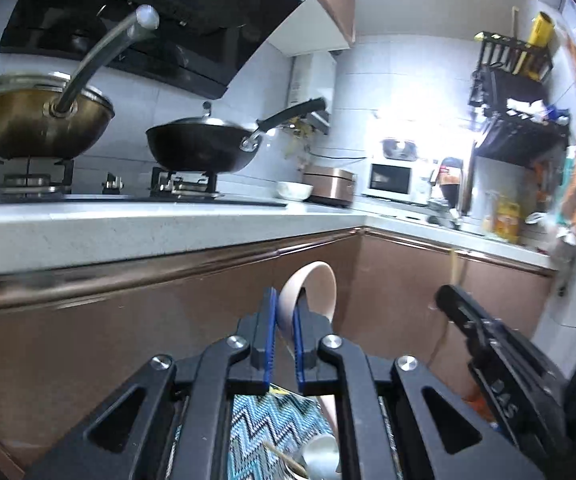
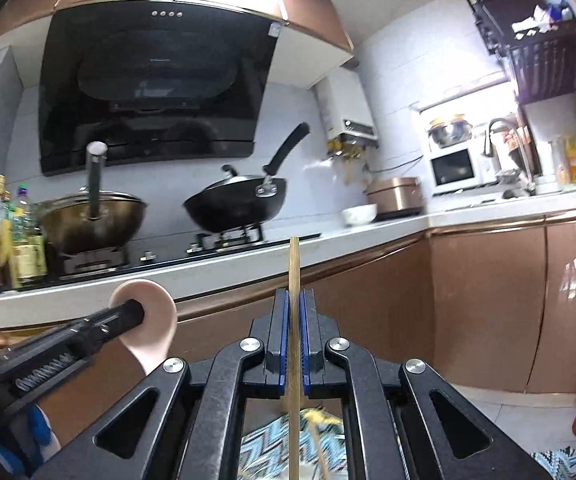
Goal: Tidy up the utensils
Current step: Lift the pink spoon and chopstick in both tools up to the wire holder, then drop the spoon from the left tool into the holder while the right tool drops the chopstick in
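Two hand-held grippers up in front of the copper cabinet fronts (image 2: 488, 308), both clamped. Left hand-held gripper (image 1: 285, 312) jaws narrow, pinching a pale pink spoon (image 1: 312, 284); bowl of the spoon sticks up above the pads. Right hand-held gripper (image 2: 294, 304) jaws nearly shut on a wooden chopstick (image 2: 294, 264), stick upright, tip level with the surface edge. From the right wrist view the left one sits to the left, spoon beside the chopstick, not touching.

Surface (image 1: 160, 228): white L-shaped counter. Black hob (image 2: 224, 242) on it under the black range hood (image 2: 156, 88). Brass wok (image 1: 44, 120) on the hob's left burner, black wok (image 1: 204, 148) with lid on the right burner. Right of the hob: white bowl (image 1: 294, 191), then copper rice cooker (image 1: 330, 188), touching or just apart, cannot tell. Further right, white microwave (image 1: 394, 178) and faucet (image 2: 508, 140). Black wall rack (image 1: 516, 80) above that corner. Oil bottles (image 2: 24, 236) left of the hob. Zigzag-pattern cloth (image 1: 276, 428) below the grippers.
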Motion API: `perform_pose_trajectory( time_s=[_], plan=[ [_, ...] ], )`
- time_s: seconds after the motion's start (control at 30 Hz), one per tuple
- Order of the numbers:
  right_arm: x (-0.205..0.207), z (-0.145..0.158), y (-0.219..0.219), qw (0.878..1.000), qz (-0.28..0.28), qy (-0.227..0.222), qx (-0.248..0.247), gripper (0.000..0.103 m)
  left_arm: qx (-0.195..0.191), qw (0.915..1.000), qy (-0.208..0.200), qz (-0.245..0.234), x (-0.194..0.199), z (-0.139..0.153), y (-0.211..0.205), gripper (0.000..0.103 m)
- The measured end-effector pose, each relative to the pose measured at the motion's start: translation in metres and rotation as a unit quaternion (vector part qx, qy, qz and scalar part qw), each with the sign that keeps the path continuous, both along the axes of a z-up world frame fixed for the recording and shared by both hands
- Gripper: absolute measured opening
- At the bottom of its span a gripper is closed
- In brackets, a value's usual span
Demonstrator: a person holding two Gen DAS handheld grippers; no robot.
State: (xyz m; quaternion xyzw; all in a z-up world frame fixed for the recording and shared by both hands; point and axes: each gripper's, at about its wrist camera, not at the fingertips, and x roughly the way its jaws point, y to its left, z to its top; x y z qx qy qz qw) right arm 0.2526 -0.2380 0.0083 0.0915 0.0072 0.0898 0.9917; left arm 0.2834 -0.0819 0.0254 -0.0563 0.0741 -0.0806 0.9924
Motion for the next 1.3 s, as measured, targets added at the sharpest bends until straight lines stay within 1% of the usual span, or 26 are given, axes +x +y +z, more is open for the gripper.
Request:
perform_pose_trajectory(
  time_s=[0.07, 0.23, 0.33, 0.43, 0.47, 0.57, 0.63, 0.73, 0.77, 0.9, 0.93, 0.97, 1.0, 1.03, 1.07, 1.17, 1.3],
  plan=[
    [0.007, -0.008, 0.0, 1.0, -0.012, -0.003, -0.002, 0.005, 0.003, 0.9998, -0.006, 0.016, 0.013, -0.015, -0.007, 0.007],
    [0.014, -0.029, 0.0, 0.999, -0.039, -0.004, -0.014, 0.005, -0.011, 0.9997, 0.001, 0.023, 0.034, -0.046, -0.017, 0.007],
    [0.019, -0.042, 0.003, 0.998, -0.052, 0.002, -0.027, 0.005, -0.004, 0.9996, 0.0, 0.028, 0.037, -0.06, -0.024, 0.007],
    [0.021, -0.053, 0.007, 0.997, -0.06, 0.005, -0.04, 0.005, -0.006, 0.9994, 0.0, 0.033, 0.037, -0.071, -0.026, 0.007],
    [0.021, -0.057, 0.007, 0.997, -0.064, 0.006, -0.044, 0.005, -0.004, 0.9995, 0.005, 0.031, 0.038, -0.073, -0.026, 0.008],
    [0.021, -0.065, 0.006, 0.996, -0.068, 0.013, -0.048, 0.005, -0.013, 0.9995, 0.009, 0.028, 0.038, -0.082, -0.026, 0.008],
    [0.022, -0.067, 0.004, 0.996, -0.071, 0.018, -0.05, 0.005, -0.02, 0.9994, 0.016, 0.025, 0.04, -0.086, -0.025, 0.008],
    [0.018, -0.071, 0.0, 0.996, -0.074, 0.024, -0.047, 0.005, -0.02, 0.999, 0.026, 0.029, 0.041, -0.094, -0.023, 0.009],
    [0.016, -0.072, -0.001, 0.996, -0.076, 0.025, -0.05, 0.005, -0.023, 0.9989, 0.031, 0.028, 0.041, -0.096, -0.022, 0.01],
    [0.011, -0.074, -0.004, 0.995, -0.074, 0.033, -0.053, 0.005, -0.023, 0.9986, 0.044, 0.02, 0.038, -0.102, -0.021, 0.011],
    [0.009, -0.074, -0.004, 0.995, -0.074, 0.034, -0.055, 0.005, -0.025, 0.9984, 0.049, 0.018, 0.038, -0.103, -0.02, 0.014],
    [0.008, -0.073, -0.004, 0.995, -0.073, 0.036, -0.057, 0.007, -0.028, 0.9981, 0.053, 0.015, 0.037, -0.103, -0.019, 0.02],
    [0.007, -0.073, -0.003, 0.995, -0.073, 0.038, -0.058, 0.012, -0.032, 0.9978, 0.056, 0.013, 0.036, -0.103, -0.017, 0.023],
    [0.006, -0.072, -0.003, 0.995, -0.072, 0.04, -0.058, 0.015, -0.036, 0.9976, 0.058, 0.011, 0.035, -0.102, -0.016, 0.026],
    [0.004, -0.071, -0.003, 0.995, -0.071, 0.042, -0.057, 0.018, -0.039, 0.9974, 0.06, 0.009, 0.033, -0.1, -0.013, 0.028],
    [-0.004, -0.065, -0.003, 0.995, -0.071, 0.043, -0.057, 0.02, -0.044, 0.9971, 0.061, 0.007, 0.025, -0.092, -0.009, 0.034],
    [-0.022, -0.054, -0.003, 0.995, -0.069, 0.04, -0.059, 0.023, -0.05, 0.9972, 0.056, 0.007, 0.003, -0.076, 0.001, 0.039]
  ],
)
